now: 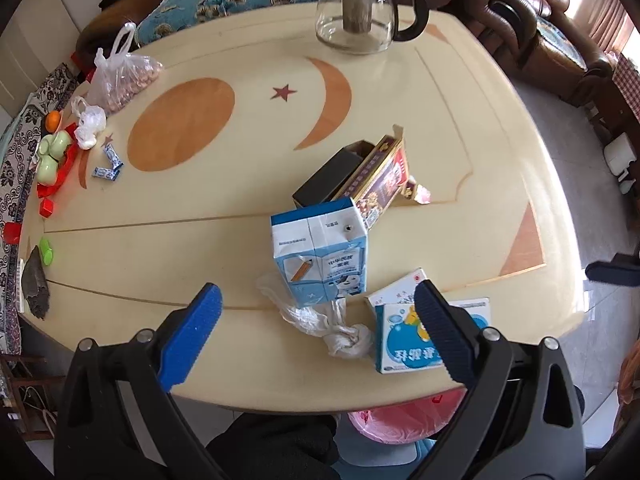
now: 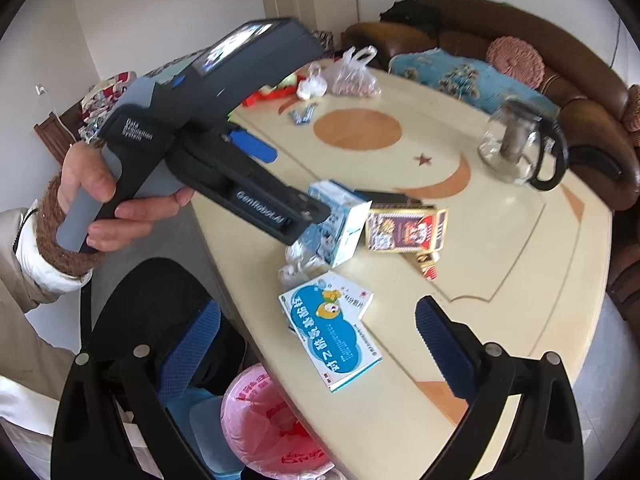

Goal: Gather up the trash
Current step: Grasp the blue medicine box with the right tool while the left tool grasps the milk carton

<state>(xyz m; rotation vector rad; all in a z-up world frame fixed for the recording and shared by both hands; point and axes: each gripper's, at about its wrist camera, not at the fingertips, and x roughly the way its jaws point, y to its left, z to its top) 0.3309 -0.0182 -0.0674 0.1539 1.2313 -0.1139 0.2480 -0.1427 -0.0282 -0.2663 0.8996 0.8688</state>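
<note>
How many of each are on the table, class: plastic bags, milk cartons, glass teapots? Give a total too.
Plastic bags: 3 (nut bag, small white bag, crumpled bag)
Milk carton: 1
Teapot: 1
Total: 5
</note>
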